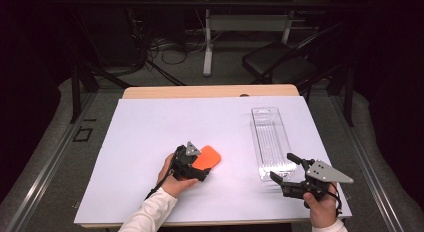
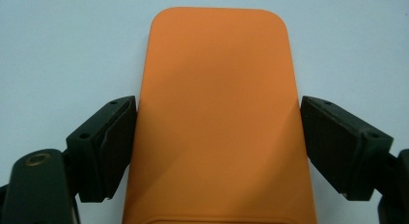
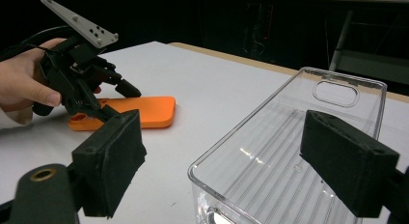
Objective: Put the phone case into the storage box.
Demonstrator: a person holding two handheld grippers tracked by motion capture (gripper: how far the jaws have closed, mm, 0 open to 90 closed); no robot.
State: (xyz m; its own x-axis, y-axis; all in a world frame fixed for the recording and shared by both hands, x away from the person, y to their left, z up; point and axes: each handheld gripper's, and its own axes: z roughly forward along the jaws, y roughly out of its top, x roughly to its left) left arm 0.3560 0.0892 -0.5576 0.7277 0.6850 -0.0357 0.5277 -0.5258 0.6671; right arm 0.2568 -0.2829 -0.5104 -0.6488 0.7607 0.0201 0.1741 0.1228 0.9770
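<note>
Flat orange rounded-corner phone case [image 2: 217, 118] lying on the white-covered bench [image 1: 150, 127], between the left gripper [image 1: 200, 168] jaws, apart, left pad just beside its edge, right pad clear. Right gripper [image 1: 286, 168] jaws apart at the near end of the clear plastic rectangular bin [image 1: 271, 142].

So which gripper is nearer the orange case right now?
Left. The left gripper straddles the orange case, jaws open on either side. The right gripper is off at the near end of the clear tray.
</note>
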